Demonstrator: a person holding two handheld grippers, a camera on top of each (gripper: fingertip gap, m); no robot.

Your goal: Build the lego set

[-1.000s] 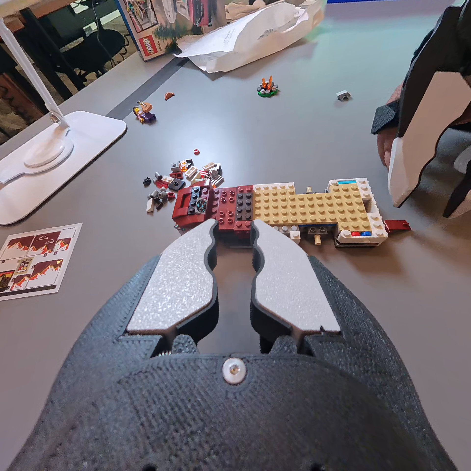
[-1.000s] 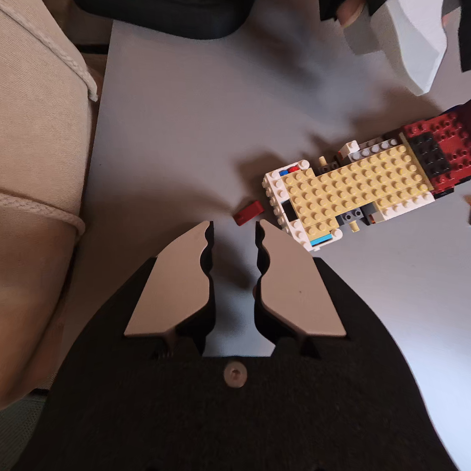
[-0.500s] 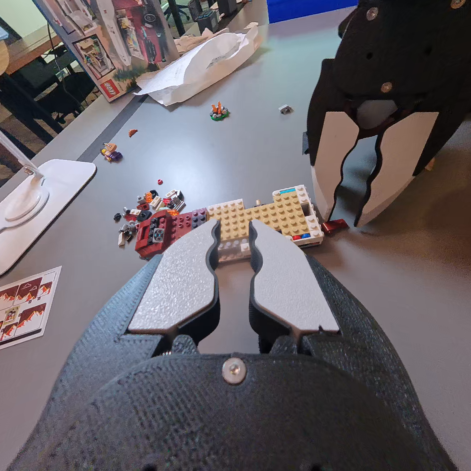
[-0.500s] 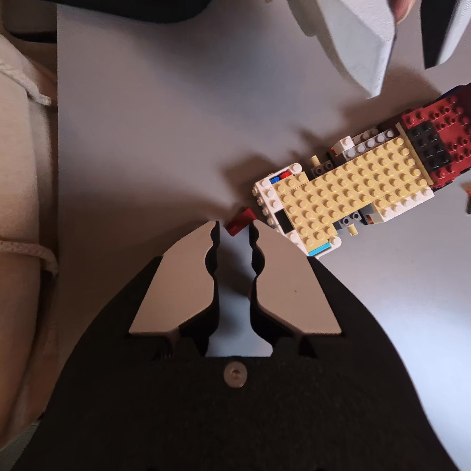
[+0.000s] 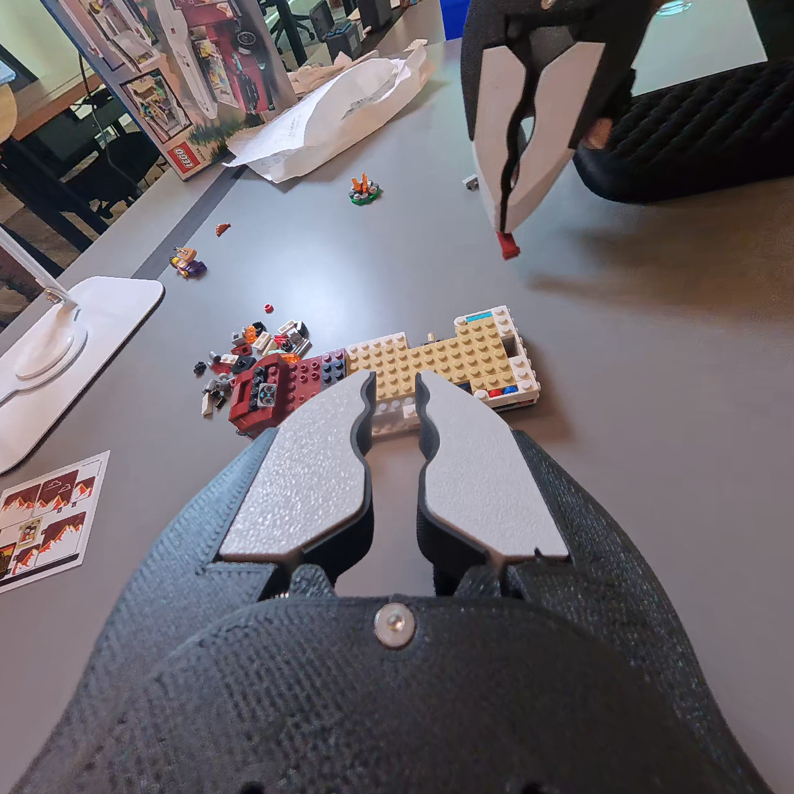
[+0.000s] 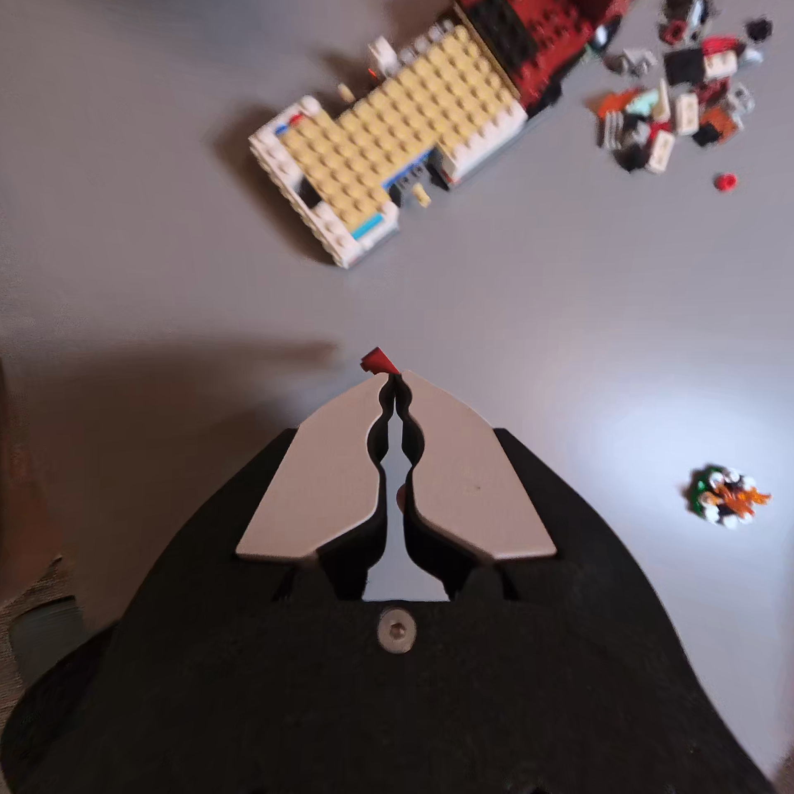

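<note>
A long brick build [image 5: 434,365] lies on the grey table [image 5: 644,386], with a tan studded top, white edges and a dark red end. My left gripper [image 5: 396,380] is open over the build's near edge. Tan studs and white bricks show between its fingers, and I see no pad pressing on them. My right gripper [image 6: 393,374] is shut on a small red brick piece [image 6: 378,361], pinched at the very fingertips and held above the table. The left wrist view shows this gripper [image 5: 503,225] with the red piece [image 5: 508,245] hanging below its tips, far right of the build [image 6: 386,137].
A pile of small loose pieces [image 5: 253,356] lies left of the build. A red round stud [image 5: 268,306], a green and orange campfire piece [image 5: 364,191], a purple minifigure [image 5: 189,262], a white lamp base [image 5: 64,339], a sticker sheet [image 5: 43,520], a set box [image 5: 180,73] and a white paper bag [image 5: 335,116] lie around. Spacing between my two grippers at the tips: around 15 centimeters. From either gripper's tips it is about 30 centimeters to the purple minifigure [image 5: 189,262].
My right gripper closed on the red piece beside the build's white end and lifted it off the table. My left gripper moved along the build from the dark red end to the tan part, its jaws narrowing.
</note>
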